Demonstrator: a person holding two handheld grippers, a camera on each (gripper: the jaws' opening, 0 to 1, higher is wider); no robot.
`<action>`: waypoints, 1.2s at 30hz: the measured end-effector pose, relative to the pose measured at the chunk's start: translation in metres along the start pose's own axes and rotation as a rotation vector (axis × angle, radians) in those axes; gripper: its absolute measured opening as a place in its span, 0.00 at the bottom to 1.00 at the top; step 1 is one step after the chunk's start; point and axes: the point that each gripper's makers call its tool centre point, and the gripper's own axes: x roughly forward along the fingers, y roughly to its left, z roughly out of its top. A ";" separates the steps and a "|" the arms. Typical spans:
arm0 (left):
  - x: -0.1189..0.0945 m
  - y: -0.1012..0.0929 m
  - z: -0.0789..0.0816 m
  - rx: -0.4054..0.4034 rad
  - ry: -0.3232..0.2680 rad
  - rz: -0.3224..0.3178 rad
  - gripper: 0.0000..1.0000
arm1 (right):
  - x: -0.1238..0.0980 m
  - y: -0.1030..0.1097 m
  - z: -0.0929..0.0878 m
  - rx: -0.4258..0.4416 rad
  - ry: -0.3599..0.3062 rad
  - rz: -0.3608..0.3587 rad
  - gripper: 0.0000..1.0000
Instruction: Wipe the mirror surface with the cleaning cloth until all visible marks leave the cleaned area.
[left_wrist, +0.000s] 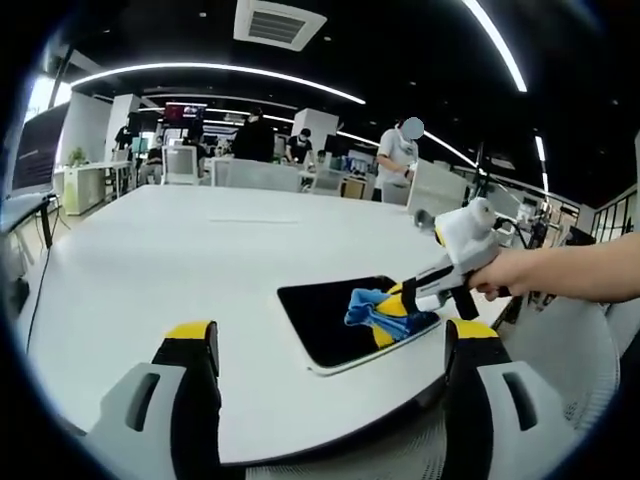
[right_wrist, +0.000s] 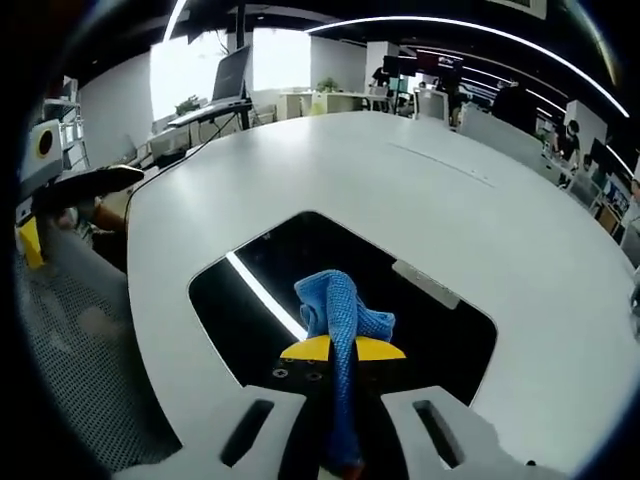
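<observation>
Low in the centre of the right gripper view lies the mirror (right_wrist: 420, 330), a dark rectangular slab flat on the white table (right_wrist: 400, 190), reflecting a bright ceiling light strip as a diagonal streak. Bunched on its near part sits the blue cleaning cloth (right_wrist: 340, 310), a strand of it running down between the yellow-tipped jaws of the right gripper (right_wrist: 343, 352), which stand pressed together, pinching the cloth against the glass. Seen from the left gripper view, same mirror (left_wrist: 330, 320) lower centre-right, close to the table's near edge, with the cloth (left_wrist: 368, 308) on its right half and the right gripper (left_wrist: 400, 305) reaching in from the right, gripped by a person's hand (left_wrist: 510, 272) on a bare forearm. At the bottom of that view, the left gripper (left_wrist: 335, 345) with jaws spread wide, yellow pads far apart, nothing between them, held off the near edge of the table (left_wrist: 200, 250) and apart from the mirror. Farther out, upper part of the left gripper view: an open office with desks, chairs, several people standing (left_wrist: 400, 160), a ceiling vent (left_wrist: 278, 22) and curved light strips. Left edge of the right gripper view: a mesh chair back (right_wrist: 80, 340).
</observation>
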 end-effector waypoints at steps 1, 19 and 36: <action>0.000 0.000 0.000 0.000 -0.001 -0.005 0.92 | 0.002 -0.003 0.002 0.000 0.002 -0.002 0.01; 0.001 -0.002 0.001 0.005 -0.005 -0.021 0.90 | 0.031 -0.039 0.025 -0.020 0.036 -0.004 0.01; 0.002 -0.006 0.002 0.002 -0.011 -0.038 0.89 | 0.038 -0.052 0.031 -0.076 0.066 -0.002 0.01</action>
